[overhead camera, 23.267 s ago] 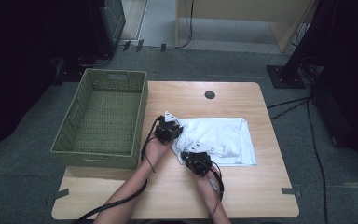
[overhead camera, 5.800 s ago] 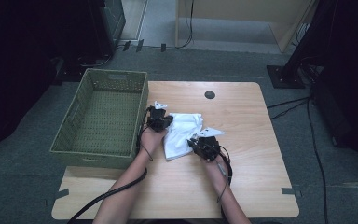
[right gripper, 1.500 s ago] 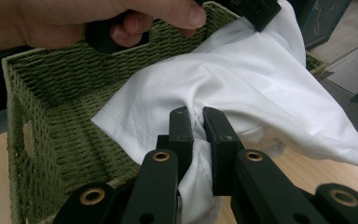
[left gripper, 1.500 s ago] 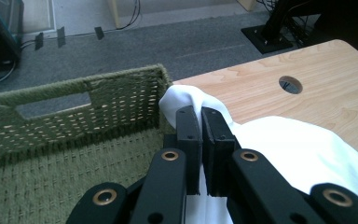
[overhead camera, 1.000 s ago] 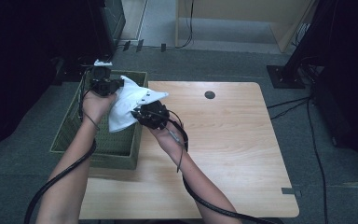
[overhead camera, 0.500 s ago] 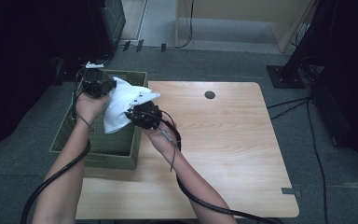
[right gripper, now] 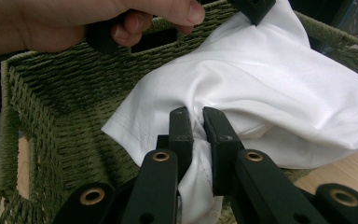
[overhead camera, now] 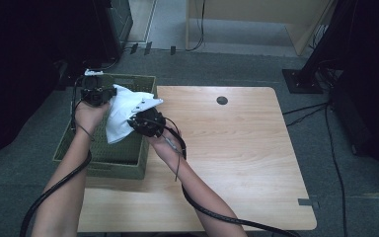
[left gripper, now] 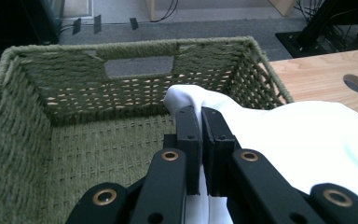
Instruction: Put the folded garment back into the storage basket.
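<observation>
A green woven basket stood at the wooden table's left edge. My left gripper and right gripper each clamped the white cloth above it.

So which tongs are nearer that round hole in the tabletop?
Right. The right tongs hold the white cloth at the basket's table-side rim; the left tongs are over its far corner, farther from the hole.

lab space, grey carpet, floor cables, stand base
</observation>
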